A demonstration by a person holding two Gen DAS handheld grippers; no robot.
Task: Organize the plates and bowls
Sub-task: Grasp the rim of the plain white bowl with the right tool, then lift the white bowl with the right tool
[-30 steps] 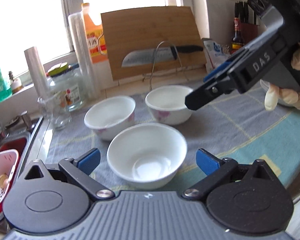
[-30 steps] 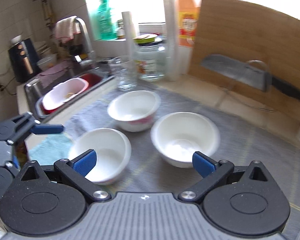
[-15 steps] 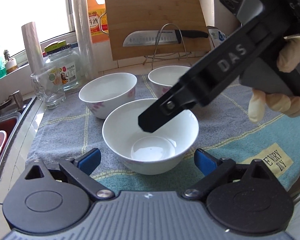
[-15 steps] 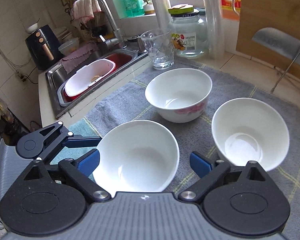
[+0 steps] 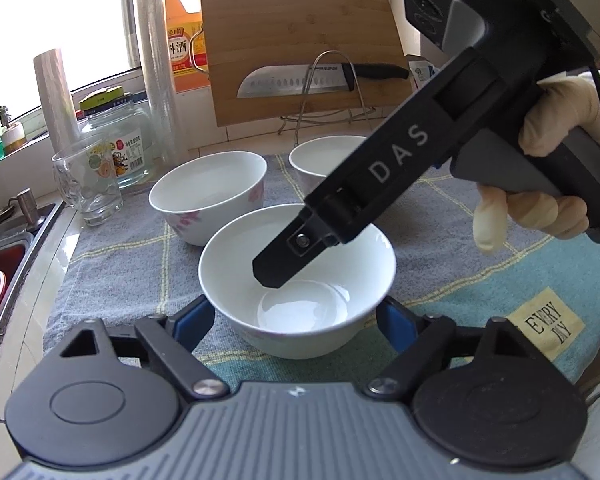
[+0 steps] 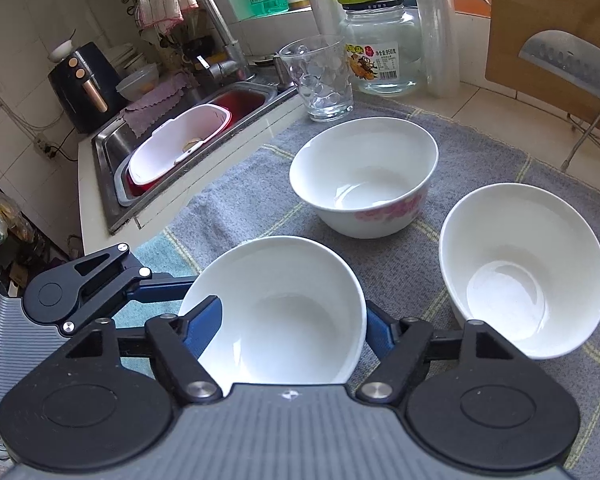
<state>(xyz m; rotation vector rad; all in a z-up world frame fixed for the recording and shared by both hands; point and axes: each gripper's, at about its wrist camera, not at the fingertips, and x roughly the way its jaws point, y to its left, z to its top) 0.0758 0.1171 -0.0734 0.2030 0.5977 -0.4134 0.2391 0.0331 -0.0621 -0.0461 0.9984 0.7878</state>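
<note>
Three white bowls with pink flowers stand on a grey cloth. The nearest bowl (image 5: 300, 280) sits between the open fingers of my left gripper (image 5: 296, 324). My right gripper (image 6: 294, 326) is open too, its fingers straddling the same bowl (image 6: 284, 312) from the other side; one of its fingers (image 5: 284, 264) reaches down inside the bowl in the left wrist view. A second bowl (image 5: 208, 196) (image 6: 364, 184) and a third bowl (image 5: 320, 156) (image 6: 520, 268) stand behind, empty and upright. My left gripper's fingers (image 6: 156, 284) show at the bowl's left in the right wrist view.
A drinking glass (image 5: 86, 184) and a glass jar (image 5: 116, 140) stand at the cloth's back left. A cutting board (image 5: 300, 48) with a knife (image 5: 316, 80) on a wire stand leans at the back. A sink (image 6: 172, 144) with a pink basin lies left.
Both grippers have moved in on the nearest bowl. My right gripper came down from the back right until one finger dipped inside the bowl; the left closed in around it.
</note>
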